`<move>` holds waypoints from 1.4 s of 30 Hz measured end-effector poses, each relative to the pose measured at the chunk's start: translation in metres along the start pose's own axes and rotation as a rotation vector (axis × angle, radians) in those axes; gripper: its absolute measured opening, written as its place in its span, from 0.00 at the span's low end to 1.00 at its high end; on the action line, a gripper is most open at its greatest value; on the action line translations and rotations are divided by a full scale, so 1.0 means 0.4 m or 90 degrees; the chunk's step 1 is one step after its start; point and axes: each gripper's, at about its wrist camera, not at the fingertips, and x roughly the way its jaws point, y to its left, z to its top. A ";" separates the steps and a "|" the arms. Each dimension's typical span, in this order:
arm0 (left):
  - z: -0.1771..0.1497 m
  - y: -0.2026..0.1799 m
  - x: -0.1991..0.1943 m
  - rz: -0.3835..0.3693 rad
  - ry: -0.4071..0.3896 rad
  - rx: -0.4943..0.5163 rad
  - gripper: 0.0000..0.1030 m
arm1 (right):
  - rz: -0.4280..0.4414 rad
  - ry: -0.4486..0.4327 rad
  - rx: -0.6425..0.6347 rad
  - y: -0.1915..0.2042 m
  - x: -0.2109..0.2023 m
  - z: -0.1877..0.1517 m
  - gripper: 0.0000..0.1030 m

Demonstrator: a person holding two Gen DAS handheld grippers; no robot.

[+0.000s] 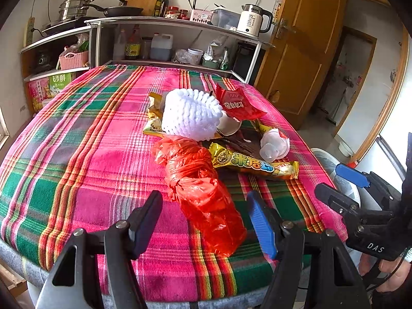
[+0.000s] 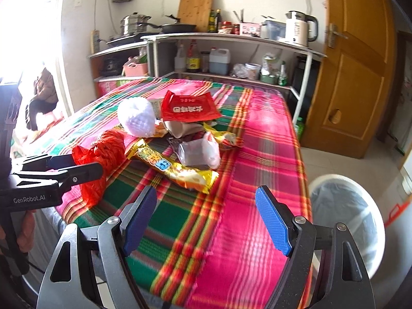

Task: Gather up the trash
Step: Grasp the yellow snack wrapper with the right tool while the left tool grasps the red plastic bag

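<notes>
A pile of trash lies on the plaid tablecloth [image 1: 77, 141]. Nearest is a crumpled red plastic bag [image 1: 203, 190], also in the right wrist view [image 2: 103, 154]. Behind it are a yellow snack wrapper [image 1: 255, 164] [image 2: 175, 170], a white foam fruit net [image 1: 191, 114] [image 2: 137, 117], a red packet [image 1: 239, 104] [image 2: 189, 106] and a clear plastic cup [image 1: 274, 145]. My left gripper [image 1: 206, 221] is open, its jaws on either side of the red bag's near end. My right gripper [image 2: 206, 221] is open and empty above the cloth, short of the yellow wrapper.
A white bin with a liner [image 2: 345, 216] stands on the floor right of the table [image 1: 340, 180]. Kitchen shelves [image 1: 167, 23] with pots, bottles and a kettle [image 1: 253, 20] stand behind the table. A wooden door [image 2: 355, 72] is at the right.
</notes>
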 end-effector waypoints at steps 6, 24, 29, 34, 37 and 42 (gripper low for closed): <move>0.006 0.010 0.032 -0.010 0.015 -0.005 0.67 | 0.024 0.035 -0.046 0.013 0.086 0.034 0.77; 0.004 0.020 0.061 -0.022 0.027 -0.007 0.59 | 0.073 0.110 -0.082 0.038 0.138 0.028 0.26; 0.002 0.026 0.052 -0.023 0.027 -0.012 0.53 | 0.084 0.098 -0.072 0.052 0.106 0.014 0.24; -0.005 0.020 0.036 -0.025 0.024 -0.009 0.47 | 0.089 0.091 -0.050 0.057 0.067 -0.004 0.24; -0.009 0.016 0.023 -0.027 0.021 -0.007 0.39 | 0.090 0.083 -0.030 0.048 0.044 -0.010 0.24; -0.017 -0.002 0.000 -0.033 0.012 0.004 0.39 | 0.084 0.068 -0.001 0.035 -0.005 -0.025 0.24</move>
